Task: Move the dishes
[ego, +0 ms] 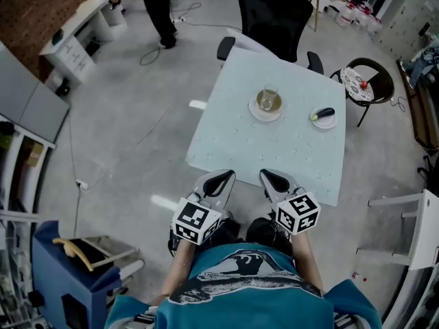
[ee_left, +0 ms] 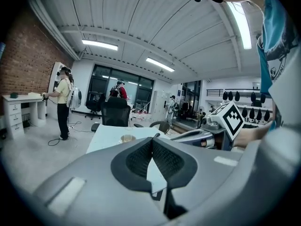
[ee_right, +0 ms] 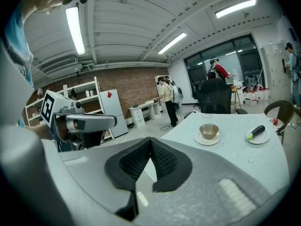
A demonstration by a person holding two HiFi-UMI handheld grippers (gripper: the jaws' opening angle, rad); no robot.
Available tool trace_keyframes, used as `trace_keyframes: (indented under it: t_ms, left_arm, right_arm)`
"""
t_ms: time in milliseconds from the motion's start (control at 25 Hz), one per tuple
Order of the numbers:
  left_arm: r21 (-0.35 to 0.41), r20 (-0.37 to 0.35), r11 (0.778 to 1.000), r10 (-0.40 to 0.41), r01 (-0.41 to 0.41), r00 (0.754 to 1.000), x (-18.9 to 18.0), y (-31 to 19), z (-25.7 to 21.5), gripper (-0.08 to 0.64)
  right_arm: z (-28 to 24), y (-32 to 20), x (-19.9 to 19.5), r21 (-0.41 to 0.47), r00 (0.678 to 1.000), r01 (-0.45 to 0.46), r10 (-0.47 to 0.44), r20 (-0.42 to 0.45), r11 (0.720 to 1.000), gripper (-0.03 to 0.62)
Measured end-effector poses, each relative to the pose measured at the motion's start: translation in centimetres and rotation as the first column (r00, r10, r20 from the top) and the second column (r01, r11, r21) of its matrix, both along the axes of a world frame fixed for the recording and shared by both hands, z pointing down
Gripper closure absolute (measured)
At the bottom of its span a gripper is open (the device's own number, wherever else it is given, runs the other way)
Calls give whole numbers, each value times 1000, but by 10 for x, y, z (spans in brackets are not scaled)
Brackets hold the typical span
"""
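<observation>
Pale bench (ego: pixel 226 142), two dishes on it, both tools at its near edge.
We list: a black office chair (ego: pixel 274 12) at the bench's far side; our left tool (ego: pixel 221 179) and right tool (ego: pixel 273 178), side by side at the near edge, each with jaws together and nothing between them; a saucer (ego: pixel 254 110) carrying a small brown bowl (ego: pixel 268 101) near the middle of the far half; a smaller plate (ego: pixel 331 123) to its right, bearing a dark oblong item (ego: pixel 322 114) with a green end.

table (ego: pixel 233 139): matt | plate (ego: pixel 254 112): smooth | floor (ego: pixel 130 129): smooth concrete | wall (ego: pixel 34 12): rough brick
</observation>
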State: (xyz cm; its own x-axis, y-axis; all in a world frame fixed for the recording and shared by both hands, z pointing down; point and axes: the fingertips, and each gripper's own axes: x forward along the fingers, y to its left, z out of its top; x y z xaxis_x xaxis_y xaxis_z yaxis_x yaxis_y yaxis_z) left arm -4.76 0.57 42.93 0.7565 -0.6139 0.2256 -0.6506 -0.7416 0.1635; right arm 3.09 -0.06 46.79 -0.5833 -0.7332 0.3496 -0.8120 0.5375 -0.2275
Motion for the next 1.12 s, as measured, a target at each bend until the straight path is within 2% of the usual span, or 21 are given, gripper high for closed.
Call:
trace_keyframes:
  t_ms: [520,920,1120]
  left_arm:
    - [-35,-32,998,56,-57,998,14,-13,13,548]
    - [-29,10,998,-48,49,999,1,-74,9,548]
    - [-13,21,996,-91,92,996,7,-109,-3,548]
  right_arm:
    - [-4,-24,61,12,986,-153,153,-60,988,587]
    - [-14,-123,95,62,984,-169,172,-47,984,568]
    - [-7,-176,106,59,985,-150,154,-82,987,533]
